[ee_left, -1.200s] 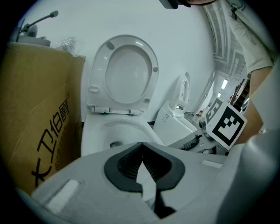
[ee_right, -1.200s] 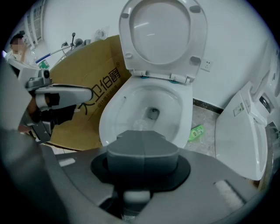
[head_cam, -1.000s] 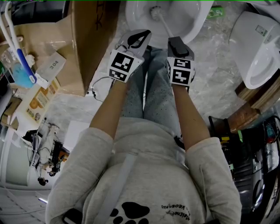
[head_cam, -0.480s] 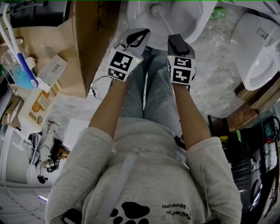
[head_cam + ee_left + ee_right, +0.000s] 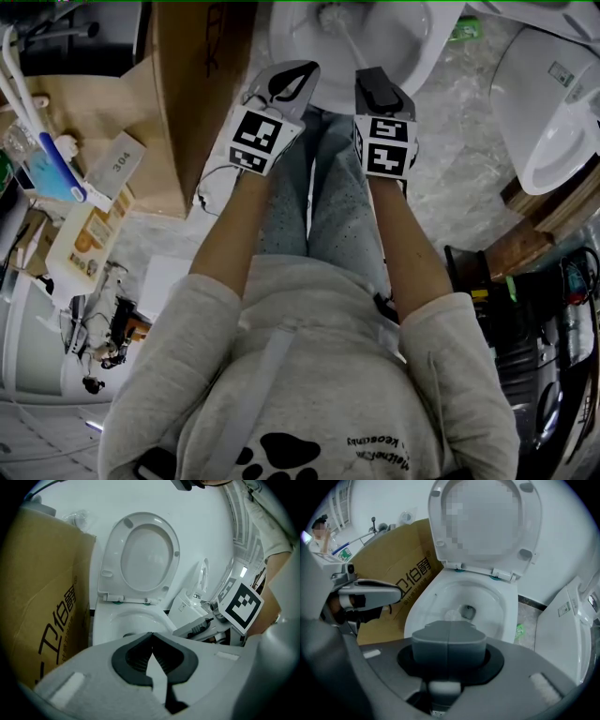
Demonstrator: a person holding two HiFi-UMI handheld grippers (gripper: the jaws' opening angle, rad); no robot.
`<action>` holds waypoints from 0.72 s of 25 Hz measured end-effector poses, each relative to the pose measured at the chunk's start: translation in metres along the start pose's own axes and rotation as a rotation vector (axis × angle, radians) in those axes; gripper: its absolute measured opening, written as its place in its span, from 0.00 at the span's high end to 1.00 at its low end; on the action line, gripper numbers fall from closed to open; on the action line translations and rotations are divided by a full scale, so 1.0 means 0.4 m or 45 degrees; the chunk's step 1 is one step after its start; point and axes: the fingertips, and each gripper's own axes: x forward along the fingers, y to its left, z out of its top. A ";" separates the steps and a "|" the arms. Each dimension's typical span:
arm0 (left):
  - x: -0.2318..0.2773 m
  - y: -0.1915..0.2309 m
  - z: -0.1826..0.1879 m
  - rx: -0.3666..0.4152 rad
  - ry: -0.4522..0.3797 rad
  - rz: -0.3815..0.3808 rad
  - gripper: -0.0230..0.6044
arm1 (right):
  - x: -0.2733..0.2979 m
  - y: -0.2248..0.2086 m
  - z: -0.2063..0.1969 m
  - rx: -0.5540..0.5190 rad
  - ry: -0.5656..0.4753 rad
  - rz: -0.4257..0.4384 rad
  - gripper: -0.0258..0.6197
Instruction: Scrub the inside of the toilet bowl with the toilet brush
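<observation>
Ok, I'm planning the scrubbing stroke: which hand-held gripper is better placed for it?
Right. The right hand-held gripper is shut on the white plastic toilet brush, its head inside the white ceramic toilet bowl. The left hand-held gripper is shut on nothing.

Right gripper (image 5: 373,82) nudged forward, toilet brush (image 5: 331,15) head farther up toilet bowl (image 5: 412,39)

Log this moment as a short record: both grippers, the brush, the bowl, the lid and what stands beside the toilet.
left gripper: jaws shut, nothing between them, just short of the bowl's near rim
right gripper: jaws shut on the brush handle
toilet brush: head down inside the bowl, beside the drain
toilet bowl: open, white
seat lid: raised
person's left of bowl: cardboard box
person's right of bowl: second white toilet on the floor
</observation>
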 end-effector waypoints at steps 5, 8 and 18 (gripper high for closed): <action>0.012 0.010 0.011 -0.001 0.000 -0.002 0.97 | 0.012 -0.009 0.031 0.005 -0.013 -0.002 0.73; 0.017 0.014 0.014 -0.001 0.001 -0.003 0.97 | 0.019 -0.014 0.047 0.000 -0.020 -0.002 0.73; 0.031 0.026 0.030 -0.002 -0.002 -0.004 0.97 | 0.034 -0.029 0.097 0.012 -0.041 -0.008 0.73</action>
